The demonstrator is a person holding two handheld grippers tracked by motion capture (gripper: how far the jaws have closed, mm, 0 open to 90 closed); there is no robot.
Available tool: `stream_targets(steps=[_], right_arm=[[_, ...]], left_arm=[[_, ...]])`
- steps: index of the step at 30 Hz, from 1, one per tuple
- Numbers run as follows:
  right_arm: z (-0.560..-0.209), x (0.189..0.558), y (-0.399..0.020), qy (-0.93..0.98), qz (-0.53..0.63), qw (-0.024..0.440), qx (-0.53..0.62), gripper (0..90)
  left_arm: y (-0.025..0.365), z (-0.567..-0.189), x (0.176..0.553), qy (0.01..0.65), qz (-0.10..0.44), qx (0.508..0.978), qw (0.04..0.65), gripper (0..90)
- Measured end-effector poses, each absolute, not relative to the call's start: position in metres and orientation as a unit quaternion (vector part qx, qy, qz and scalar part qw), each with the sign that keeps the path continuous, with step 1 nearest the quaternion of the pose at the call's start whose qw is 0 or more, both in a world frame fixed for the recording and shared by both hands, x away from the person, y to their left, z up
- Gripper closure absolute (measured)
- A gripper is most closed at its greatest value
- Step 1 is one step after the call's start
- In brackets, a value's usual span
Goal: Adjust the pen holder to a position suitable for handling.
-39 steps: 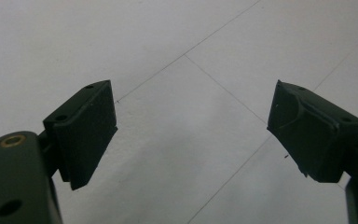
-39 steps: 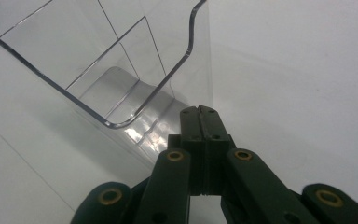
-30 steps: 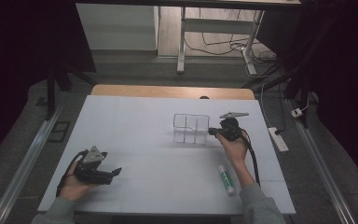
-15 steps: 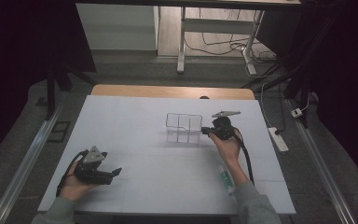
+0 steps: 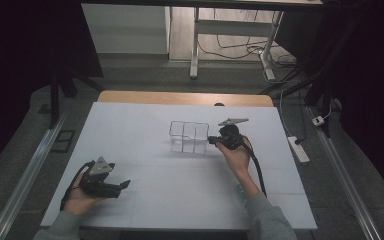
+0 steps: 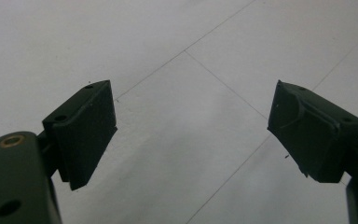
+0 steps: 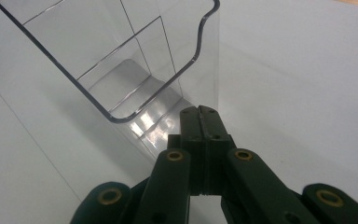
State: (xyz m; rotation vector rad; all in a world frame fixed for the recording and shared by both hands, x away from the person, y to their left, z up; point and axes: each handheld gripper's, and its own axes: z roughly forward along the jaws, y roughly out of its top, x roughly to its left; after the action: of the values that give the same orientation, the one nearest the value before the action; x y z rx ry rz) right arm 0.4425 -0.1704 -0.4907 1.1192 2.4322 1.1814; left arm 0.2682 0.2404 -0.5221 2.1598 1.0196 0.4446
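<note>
The white desk (image 5: 145, 200) spreads wide under the high view, its surface crossed by thin seam lines, with a wooden edge strip (image 5: 185, 98) along the far side. Near the middle of it, a little toward the far edge, stands a clear plastic organizer (image 5: 189, 136), upright, open at the top and split by inner walls into compartments; in the right gripper view its rim dips in a curve at one corner and a stepped floor shows through the wall. The right tool (image 5: 214, 140) sits at the organizer's right side, held by the person's right hand (image 5: 236, 156), with its jaws pressed flat together, nothing between them; in the right gripper view (image 7: 204, 114) the tips lie right against the base of the organizer's near wall. At the near left of the desk, well apart from the organizer, the left hand (image 5: 82, 199) rests with the left tool (image 5: 125, 184), its jaws spread wide over bare desk with nothing between them, as the left gripper view (image 6: 193, 128) shows. A black cable (image 5: 256, 167) trails along the right forearm.
</note>
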Motion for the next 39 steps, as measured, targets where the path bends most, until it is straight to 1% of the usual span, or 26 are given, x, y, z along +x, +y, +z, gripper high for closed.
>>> stream_targets(steps=[28,33,39], right_arm=[[-0.494,0.449,-0.158,0.829,0.402,0.105,0.375,88.7],[-0.492,0.448,-0.161,0.829,0.404,0.106,0.372,88.5],[-0.481,0.441,-0.174,0.823,0.415,0.11,0.372,88.7]], left_arm=[[0.24,-0.523,0.268,0.392,0.171,0.836,0.344,14.6],[0.241,-0.523,0.268,0.393,0.172,0.835,0.345,14.6],[0.242,-0.523,0.268,0.396,0.172,0.832,0.349,14.7]])
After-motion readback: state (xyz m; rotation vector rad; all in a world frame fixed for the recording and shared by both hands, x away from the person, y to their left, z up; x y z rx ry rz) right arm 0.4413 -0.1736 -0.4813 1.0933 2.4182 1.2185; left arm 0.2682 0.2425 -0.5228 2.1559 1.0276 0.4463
